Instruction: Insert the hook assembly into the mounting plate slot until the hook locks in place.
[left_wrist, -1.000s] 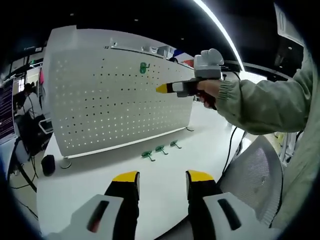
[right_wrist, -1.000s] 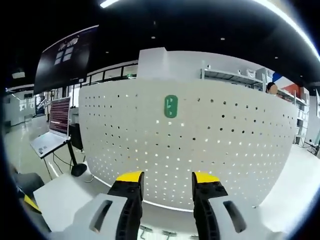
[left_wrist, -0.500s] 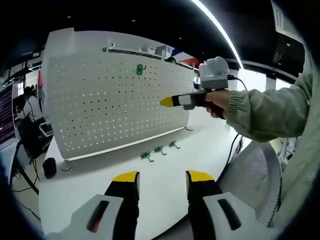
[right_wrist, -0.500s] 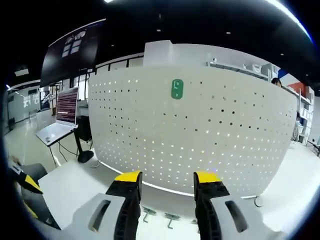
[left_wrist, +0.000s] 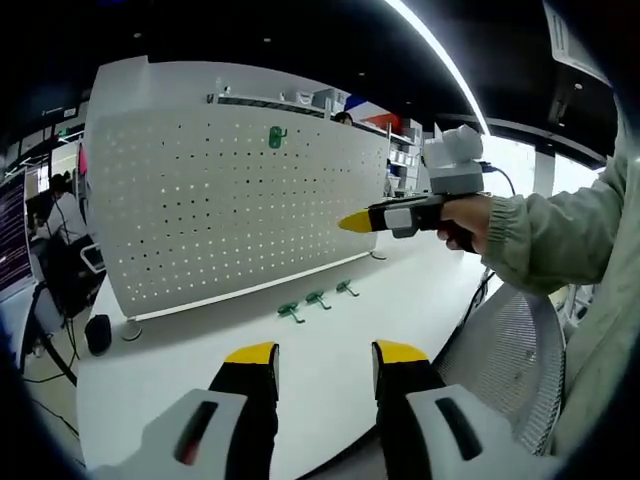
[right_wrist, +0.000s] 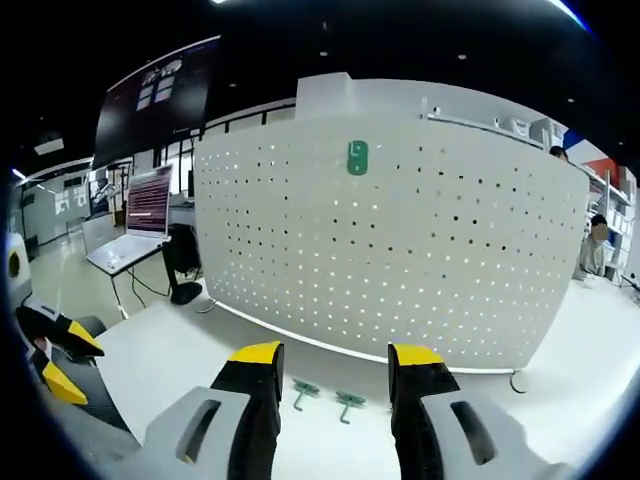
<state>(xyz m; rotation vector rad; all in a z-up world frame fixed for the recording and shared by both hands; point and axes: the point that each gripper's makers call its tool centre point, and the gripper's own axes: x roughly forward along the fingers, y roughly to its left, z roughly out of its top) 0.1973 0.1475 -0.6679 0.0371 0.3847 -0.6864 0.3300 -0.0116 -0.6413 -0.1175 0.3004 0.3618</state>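
Along the foot of the white pegboard (left_wrist: 230, 200), on the white counter (left_wrist: 180, 370), lie three small green hooks (left_wrist: 318, 299) in a short row, well apart from both tools. Already seated high on the board: one green hook plate (right_wrist: 357, 157), also seen in the left gripper view at (left_wrist: 276, 137).

Left tool (left_wrist: 322, 365) low over the counter edge, yellow-tipped jaws parted, nothing between them. Right tool (right_wrist: 335, 368) likewise gaping and bare, facing the board with two of the hooks just beyond its jaw tips; seen from the left gripper view at (left_wrist: 362, 222), held out by a hand (left_wrist: 470, 218) in a pale green sleeve (left_wrist: 560, 250), well short of the board.

Judging by looks: small moulded plastic pieces, light and stiff, smooth enough to skate on the glossy counter if nudged sideways. Probably best pinched across the flat back plate or the stem, leaving the insertion tab free for the slot. Tiny in these views, so exact shape and which way each tab faces cannot be made out. Board on thin feet, likely to rock under a hard push; steadying with the free tool may help.
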